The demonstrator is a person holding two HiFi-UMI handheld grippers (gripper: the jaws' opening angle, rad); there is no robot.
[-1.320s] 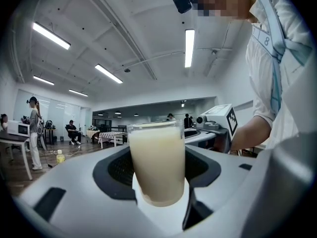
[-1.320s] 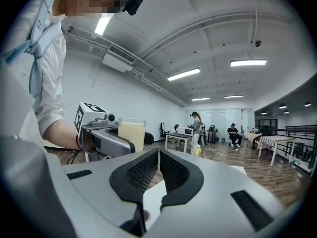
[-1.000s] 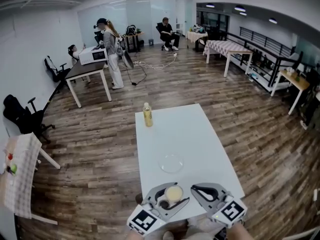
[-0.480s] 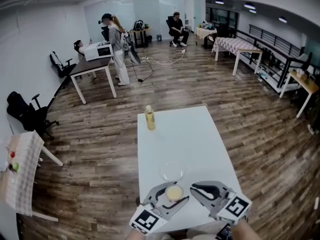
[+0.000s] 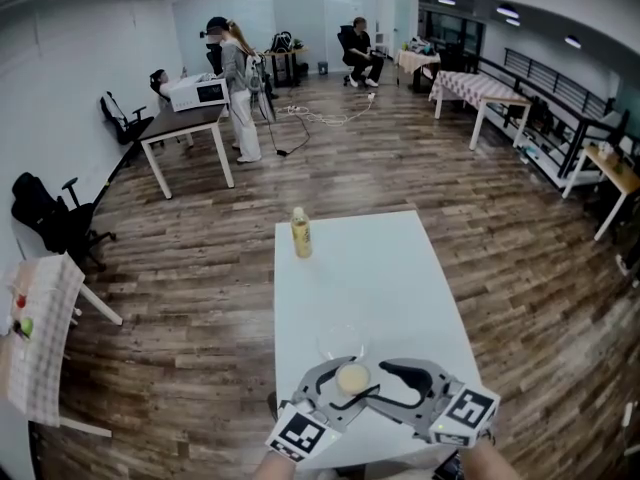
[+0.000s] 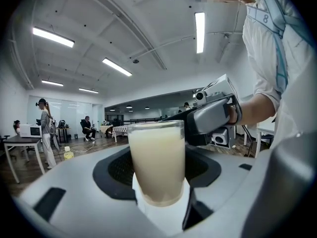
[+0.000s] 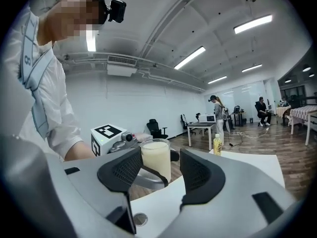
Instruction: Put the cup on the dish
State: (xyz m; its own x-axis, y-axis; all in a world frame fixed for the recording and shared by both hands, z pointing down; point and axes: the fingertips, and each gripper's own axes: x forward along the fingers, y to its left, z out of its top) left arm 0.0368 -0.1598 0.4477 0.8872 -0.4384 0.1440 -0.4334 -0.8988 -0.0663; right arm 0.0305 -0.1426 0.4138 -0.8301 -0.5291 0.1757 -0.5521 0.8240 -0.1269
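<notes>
The left claw (image 6: 157,182) grips the cup (image 5: 352,378) by the table's (image 5: 380,268) near edge — not yet on the dish (image 5: 340,336). The right claw (image 7: 161,175), jaws just opened wide, frames it untouched.

Open office: wood-plank floor (image 5: 200,298), white walls (image 5: 60,98), ceiling strip lights (image 5: 505,11). White table (image 5: 380,268) at centre; desk (image 5: 185,128) at 11 o'clock, black office chair (image 5: 45,218) at 9, cloth-covered table (image 5: 475,88) at 1, black railing (image 5: 560,93) at 2.

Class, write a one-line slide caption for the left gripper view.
Left gripper gripping a full, milky-white cup upright between its jaws.
</notes>
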